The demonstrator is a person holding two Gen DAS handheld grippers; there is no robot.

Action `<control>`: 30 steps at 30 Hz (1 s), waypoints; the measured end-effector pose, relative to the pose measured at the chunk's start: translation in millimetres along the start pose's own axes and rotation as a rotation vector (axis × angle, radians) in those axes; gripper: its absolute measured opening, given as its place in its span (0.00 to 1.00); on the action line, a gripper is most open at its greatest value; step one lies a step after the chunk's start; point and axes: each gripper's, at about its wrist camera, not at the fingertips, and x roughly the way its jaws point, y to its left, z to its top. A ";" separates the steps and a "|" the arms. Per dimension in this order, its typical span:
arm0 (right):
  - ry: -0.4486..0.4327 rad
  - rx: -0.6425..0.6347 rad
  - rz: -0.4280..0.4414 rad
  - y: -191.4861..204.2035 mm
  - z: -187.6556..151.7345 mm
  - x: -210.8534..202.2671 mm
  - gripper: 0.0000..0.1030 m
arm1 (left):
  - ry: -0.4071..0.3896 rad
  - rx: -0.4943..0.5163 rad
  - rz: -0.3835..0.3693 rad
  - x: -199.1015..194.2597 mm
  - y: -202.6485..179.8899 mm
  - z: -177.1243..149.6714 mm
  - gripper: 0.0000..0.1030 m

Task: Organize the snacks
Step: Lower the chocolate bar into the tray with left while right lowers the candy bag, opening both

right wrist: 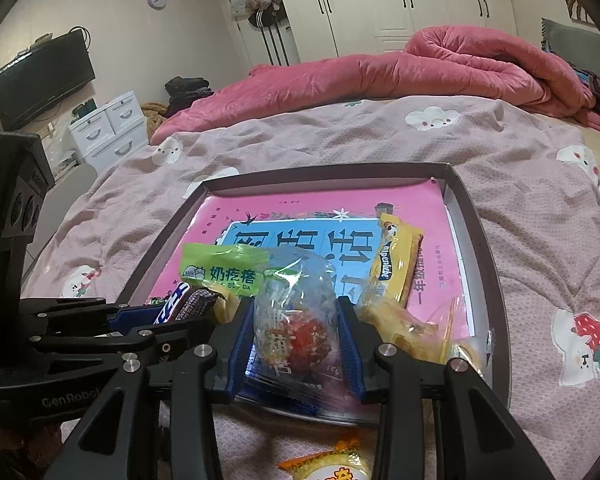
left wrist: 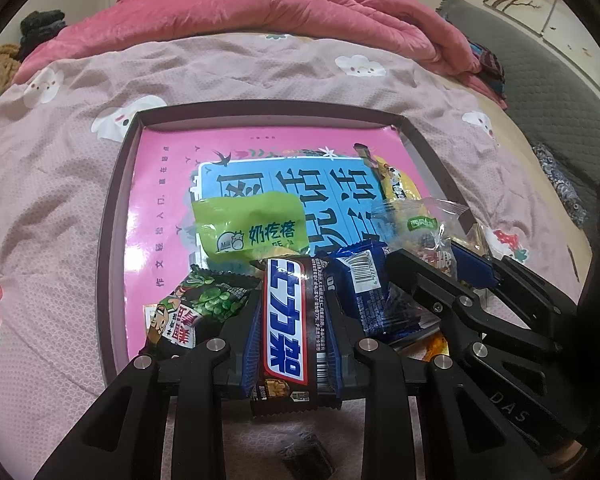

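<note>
A shallow brown box (left wrist: pixel 112 216) with a pink printed liner lies on the bed and holds several snacks. My left gripper (left wrist: pixel 294 312) is shut on a dark chocolate bar (left wrist: pixel 286 320) over the box's near edge. My right gripper (right wrist: pixel 296 320) is shut on a clear packet with a red sweet (right wrist: pixel 296 320) over the near part of the box (right wrist: pixel 484 248). In the box lie a green milk snack pack (left wrist: pixel 256 228), a green pea pack (left wrist: pixel 192 308), a blue pack (left wrist: pixel 364 292) and a yellow Alpenliebe pack (right wrist: pixel 396 260).
A rolled pink quilt (right wrist: pixel 420 68) lies across the far side of the bed. A yellow-orange wrapped snack (right wrist: pixel 328 464) lies on the bedspread in front of the box. A small dark packet (left wrist: pixel 308 460) lies under my left gripper. White drawers (right wrist: pixel 108 128) stand left of the bed.
</note>
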 end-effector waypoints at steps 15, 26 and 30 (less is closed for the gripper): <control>-0.010 0.011 -0.011 -2.0 2.1 -5.6 0.45 | 0.003 -0.003 -0.003 0.0 0.5 0.6 0.28; -0.018 0.048 0.002 -7.9 2.2 -14.2 0.46 | 0.007 -0.003 -0.003 1.2 -0.7 -0.3 0.28; -0.024 0.053 0.001 -10.4 2.7 -17.7 0.47 | 0.002 0.001 -0.005 -0.7 -3.1 -0.8 0.30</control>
